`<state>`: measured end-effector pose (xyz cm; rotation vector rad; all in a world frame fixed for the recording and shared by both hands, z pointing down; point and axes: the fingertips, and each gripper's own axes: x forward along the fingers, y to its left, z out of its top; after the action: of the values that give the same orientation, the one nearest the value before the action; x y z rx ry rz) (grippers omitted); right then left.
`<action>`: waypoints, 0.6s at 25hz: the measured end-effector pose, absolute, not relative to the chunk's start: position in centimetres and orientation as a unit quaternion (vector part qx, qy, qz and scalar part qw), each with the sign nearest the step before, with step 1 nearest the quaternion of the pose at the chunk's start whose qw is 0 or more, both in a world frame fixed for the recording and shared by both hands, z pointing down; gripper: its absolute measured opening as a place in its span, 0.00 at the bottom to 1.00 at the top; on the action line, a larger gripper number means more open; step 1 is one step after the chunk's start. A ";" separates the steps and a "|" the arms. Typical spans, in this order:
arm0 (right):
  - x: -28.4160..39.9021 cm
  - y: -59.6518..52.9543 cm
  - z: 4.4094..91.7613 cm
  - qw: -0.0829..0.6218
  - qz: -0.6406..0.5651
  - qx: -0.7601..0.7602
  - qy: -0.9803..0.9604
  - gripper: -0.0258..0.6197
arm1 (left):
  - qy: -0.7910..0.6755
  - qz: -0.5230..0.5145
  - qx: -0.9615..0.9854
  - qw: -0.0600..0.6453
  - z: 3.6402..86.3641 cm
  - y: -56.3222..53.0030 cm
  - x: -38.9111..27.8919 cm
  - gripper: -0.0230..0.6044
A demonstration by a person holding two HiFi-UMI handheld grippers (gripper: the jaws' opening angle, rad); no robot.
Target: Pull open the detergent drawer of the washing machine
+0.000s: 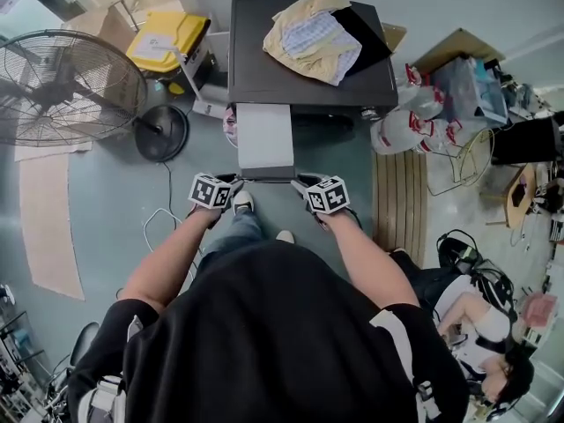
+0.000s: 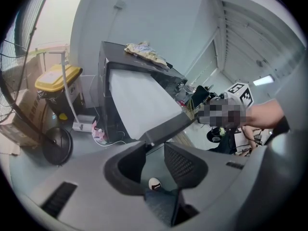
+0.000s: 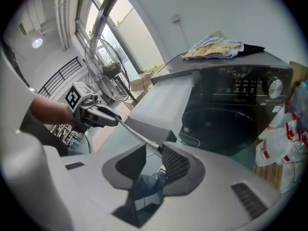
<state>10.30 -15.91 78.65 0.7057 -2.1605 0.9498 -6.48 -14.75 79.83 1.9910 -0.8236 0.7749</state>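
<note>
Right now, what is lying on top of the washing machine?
A crumpled yellow cloth and a black cloth lie on the washing machine. Whatever is beneath them is covered.

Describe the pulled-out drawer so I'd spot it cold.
Find the dark grey washing machine with yellow clothes on top. Jutting from its front is the pale grey flat drawer, the only light slab, its front corners held by the left gripper and right gripper.

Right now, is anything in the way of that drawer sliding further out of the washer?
Nothing visible but the person: the drawer comes out toward their legs, and the left gripper and right gripper clamp its front corners.
</note>
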 end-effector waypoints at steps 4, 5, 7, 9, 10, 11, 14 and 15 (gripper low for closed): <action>10.3 -15.6 79.0 0.333 0.366 0.271 -0.826 0.20 | -0.326 0.309 0.793 0.412 80.0 -14.5 -6.5 0.23; 10.3 -15.5 79.0 0.334 0.366 0.271 -0.826 0.20 | -0.326 0.313 0.792 0.410 80.0 -14.4 -6.6 0.23; 10.2 -15.4 79.2 0.335 0.367 0.271 -0.824 0.20 | -0.324 0.317 0.792 0.409 80.1 -14.3 -6.7 0.23; 10.0 -15.3 79.3 0.338 0.369 0.270 -0.823 0.20 | -0.319 0.317 0.793 0.411 80.3 -14.2 -6.6 0.23; 10.0 -15.2 79.5 0.339 0.370 0.269 -0.822 0.20 | -0.318 0.317 0.793 0.412 80.4 -14.2 -6.6 0.23; 9.9 -15.1 79.6 0.339 0.372 0.268 -0.821 0.20 | -0.317 0.316 0.793 0.413 80.5 -14.1 -6.6 0.23; 9.9 -14.9 79.9 0.342 0.375 0.271 -0.818 0.20 | -0.317 0.321 0.793 0.410 80.7 -14.0 -6.8 0.23; 9.9 -14.9 80.0 0.342 0.377 0.272 -0.817 0.20 | -0.317 0.324 0.792 0.408 80.8 -14.0 -6.9 0.23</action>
<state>9.91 -14.90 80.01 0.7086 -2.1245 0.9793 -6.94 -14.01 80.77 1.9975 -0.7989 0.8173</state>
